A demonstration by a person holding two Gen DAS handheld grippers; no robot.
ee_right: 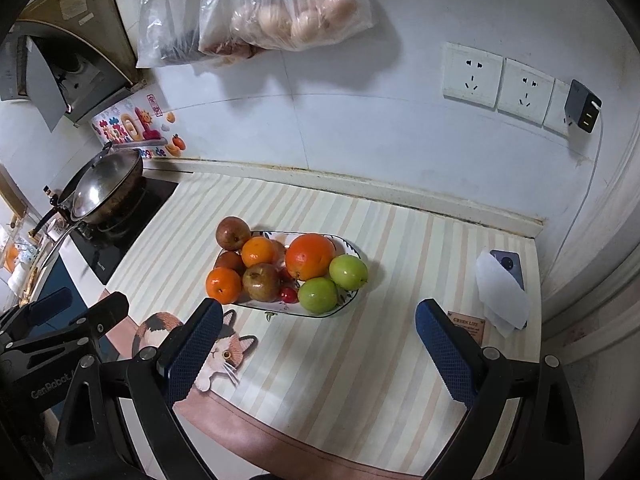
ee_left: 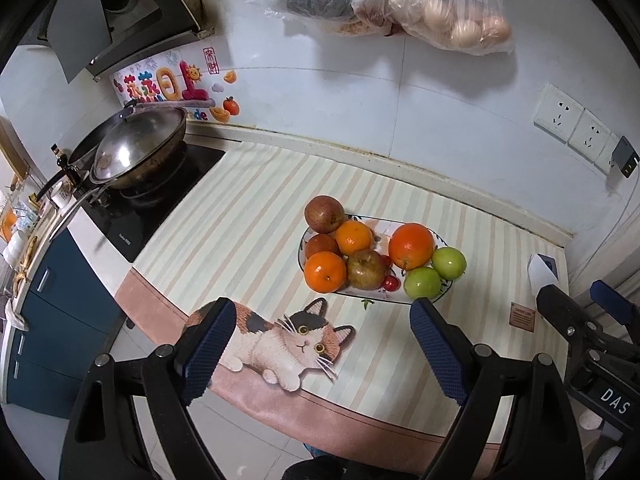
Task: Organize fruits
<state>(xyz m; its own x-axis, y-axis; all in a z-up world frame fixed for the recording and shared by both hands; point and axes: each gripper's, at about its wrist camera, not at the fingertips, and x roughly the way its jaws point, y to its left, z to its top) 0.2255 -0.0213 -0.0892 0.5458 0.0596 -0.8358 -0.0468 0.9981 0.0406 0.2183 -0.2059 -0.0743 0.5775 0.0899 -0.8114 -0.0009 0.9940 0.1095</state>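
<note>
Both grippers were held with jaws wide apart and nothing between them, angled down over the striped mat [ee_left: 256,216]. Ahead of the left gripper [ee_left: 320,336], and slightly toward its right finger, the oval plate [ee_left: 380,225] was seen with its long axis running roughly crosswise to the fingers. From the right gripper [ee_right: 318,340] the same plate [ee_right: 276,235] was found ahead and off toward its left finger, so neither hand was judged clearly nearer (the left looked marginally better lined up). On the plate were piled a large orange [ee_left: 411,246], two smaller oranges [ee_left: 325,272], two green apples [ee_left: 422,283] at the end toward the right gripper, brownish-red apples [ee_left: 366,269] and small red cherry-like fruit [ee_left: 391,283]. One reddish apple [ee_left: 324,214] was perched at the far rim, partly overhanging it. A phone under white paper [ee_right: 502,292] was seen beyond the right finger of the right gripper.
</note>
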